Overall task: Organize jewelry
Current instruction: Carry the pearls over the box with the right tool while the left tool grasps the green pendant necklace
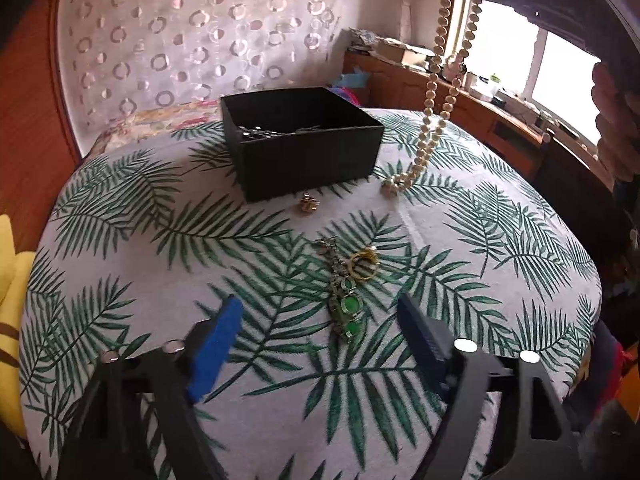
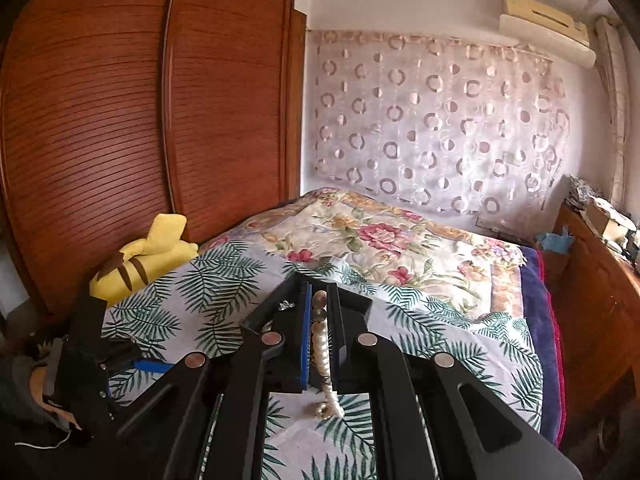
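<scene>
My right gripper [image 2: 320, 300] is shut on a pearl necklace [image 1: 434, 80], which hangs from it down to the leaf-print cloth, its lower end resting right of the black box [image 1: 300, 140]. The pearls also show between the right fingers [image 2: 322, 348]. The open black box holds some silvery jewelry. My left gripper [image 1: 320, 328] is open and empty, low over the cloth, with a green-stone bracelet [image 1: 344, 304] between its fingers and a gold ring [image 1: 364, 264] just beyond. A small gold piece [image 1: 309, 203] lies in front of the box.
The leaf-print cloth [image 1: 160, 240] covers a bed with a floral quilt [image 2: 380, 240] behind. A yellow plush toy [image 2: 144, 256] lies at the left edge. A wooden wardrobe [image 2: 140, 120] stands left; a cluttered wooden desk [image 1: 460, 92] stands right under the window.
</scene>
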A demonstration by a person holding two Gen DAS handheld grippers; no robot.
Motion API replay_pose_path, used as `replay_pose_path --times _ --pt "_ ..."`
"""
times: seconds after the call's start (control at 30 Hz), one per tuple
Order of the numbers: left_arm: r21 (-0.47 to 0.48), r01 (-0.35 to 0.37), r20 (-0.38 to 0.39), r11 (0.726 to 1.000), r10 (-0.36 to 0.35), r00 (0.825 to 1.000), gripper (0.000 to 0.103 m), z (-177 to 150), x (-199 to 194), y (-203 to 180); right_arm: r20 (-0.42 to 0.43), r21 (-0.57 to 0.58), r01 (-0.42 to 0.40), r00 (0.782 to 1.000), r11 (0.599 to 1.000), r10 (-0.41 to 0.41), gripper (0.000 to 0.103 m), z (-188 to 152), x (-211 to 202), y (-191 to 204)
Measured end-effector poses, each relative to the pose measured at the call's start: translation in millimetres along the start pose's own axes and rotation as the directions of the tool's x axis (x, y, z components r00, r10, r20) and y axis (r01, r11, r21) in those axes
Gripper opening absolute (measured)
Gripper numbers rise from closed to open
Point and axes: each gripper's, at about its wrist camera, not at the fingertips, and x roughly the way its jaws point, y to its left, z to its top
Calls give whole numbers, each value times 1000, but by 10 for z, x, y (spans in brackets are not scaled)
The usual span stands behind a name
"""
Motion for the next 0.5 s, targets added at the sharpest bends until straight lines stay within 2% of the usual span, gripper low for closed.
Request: replay_pose_path --times 0.1,0.2,0.27,0.33,0.37,0.4,0.5 --pt "18 6 -23 1000 -5 1000 55 20 76 -53 -14 12 8 1000 1000 -8 8 -72 22 -53" --pt "32 10 -47 999 -8 999 49 21 149 -111 -37 25 14 999 1000 -13 8 -180 66 -94" --pt "61 -20 -47 998 23 999 46 20 178 -178 -53 31 16 998 999 -14 8 -249 104 -108" --pt "92 -52 -48 994 57 997 36 16 194 -222 -64 36 17 998 999 -15 8 -302 127 -125" --pt "99 -44 -49 994 49 998 21 12 188 -215 -68 40 16 998 999 -14 8 -322 137 -133" --pt "105 -34 -51 994 40 998 14 11 186 -218 -70 41 17 997 999 -14 8 -334 142 -136" --pt "134 -45 -47 990 52 998 13 -12 164 -239 -71 41 15 997 999 -12 8 -339 149 -126"
